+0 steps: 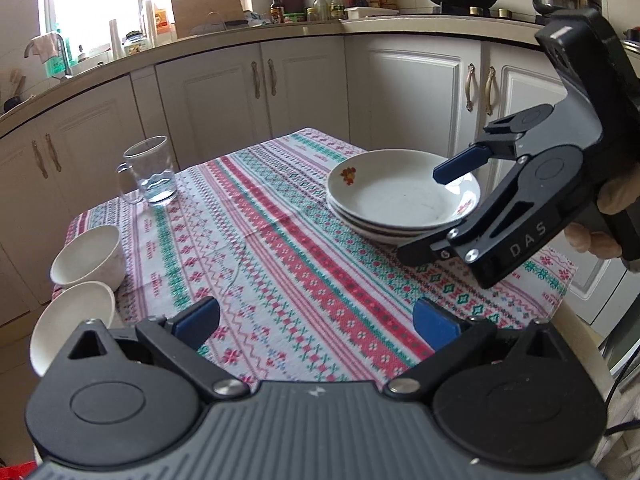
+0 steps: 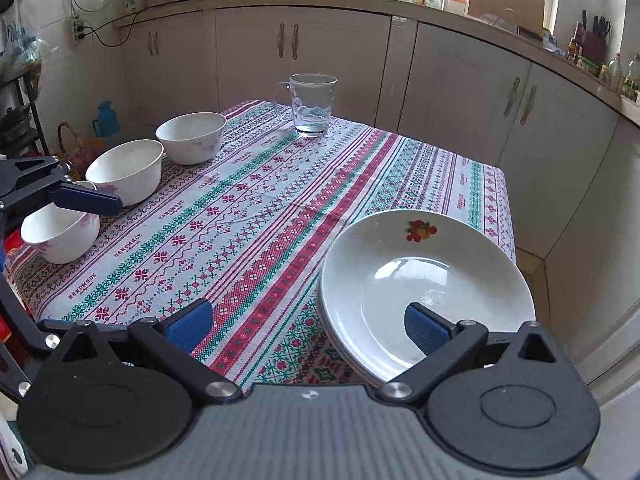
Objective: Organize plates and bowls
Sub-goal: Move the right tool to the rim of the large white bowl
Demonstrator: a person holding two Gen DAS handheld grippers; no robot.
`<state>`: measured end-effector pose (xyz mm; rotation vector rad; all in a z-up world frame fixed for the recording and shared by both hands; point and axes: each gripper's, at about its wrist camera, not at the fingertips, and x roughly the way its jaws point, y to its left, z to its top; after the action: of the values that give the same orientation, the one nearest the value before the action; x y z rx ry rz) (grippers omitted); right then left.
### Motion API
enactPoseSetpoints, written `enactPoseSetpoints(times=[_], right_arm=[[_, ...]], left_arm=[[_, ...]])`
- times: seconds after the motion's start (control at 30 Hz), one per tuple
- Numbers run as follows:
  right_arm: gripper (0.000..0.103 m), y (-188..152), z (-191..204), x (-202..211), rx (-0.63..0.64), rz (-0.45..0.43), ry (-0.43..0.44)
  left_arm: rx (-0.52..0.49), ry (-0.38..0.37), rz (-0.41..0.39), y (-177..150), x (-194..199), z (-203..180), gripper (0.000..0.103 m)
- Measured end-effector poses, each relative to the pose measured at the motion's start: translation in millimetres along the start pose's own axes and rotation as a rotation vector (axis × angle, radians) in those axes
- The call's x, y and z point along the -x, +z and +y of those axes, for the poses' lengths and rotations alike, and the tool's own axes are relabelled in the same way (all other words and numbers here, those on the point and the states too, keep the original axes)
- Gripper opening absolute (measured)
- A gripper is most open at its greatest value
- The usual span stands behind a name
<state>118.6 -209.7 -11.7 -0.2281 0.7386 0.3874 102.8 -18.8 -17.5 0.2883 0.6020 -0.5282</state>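
A stack of white plates [image 1: 400,196] with a fruit print sits at the table's right edge; it also shows in the right wrist view [image 2: 424,280]. My right gripper [image 2: 308,324] is open, one finger over the top plate, and shows in the left wrist view [image 1: 432,216] around the stack's rim. Three white bowls stand along the left edge: a far bowl [image 2: 192,136], a middle bowl [image 2: 128,168] and a near bowl [image 2: 60,232]. Two of them show in the left wrist view [image 1: 90,256] [image 1: 72,324]. My left gripper [image 1: 316,320] is open and empty above the cloth.
A glass mug [image 1: 152,172] with a little water stands at the table's far corner, also in the right wrist view [image 2: 312,104]. A patterned tablecloth [image 1: 280,248] covers the table. White kitchen cabinets [image 1: 224,92] surround the table closely.
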Motion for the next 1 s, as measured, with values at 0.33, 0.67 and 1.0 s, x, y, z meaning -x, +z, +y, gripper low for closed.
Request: enactPoseSetpoints(times=[0.33, 0.67, 1.0], right_arm=[[0.103, 16, 66, -1, 0.108, -0.076, 0.077], [0.103, 31, 120, -19, 0.216, -0.088, 0.205], [0.103, 53, 159, -43, 0.245, -0.062, 0.346]], left_arm=[[0.005, 0.126, 0.029, -51, 51, 58, 0.102], [-0.039, 0.173, 0.09, -98, 67, 107, 0.102], [-0.103, 0.067, 0.09, -110, 50, 133, 0.102]])
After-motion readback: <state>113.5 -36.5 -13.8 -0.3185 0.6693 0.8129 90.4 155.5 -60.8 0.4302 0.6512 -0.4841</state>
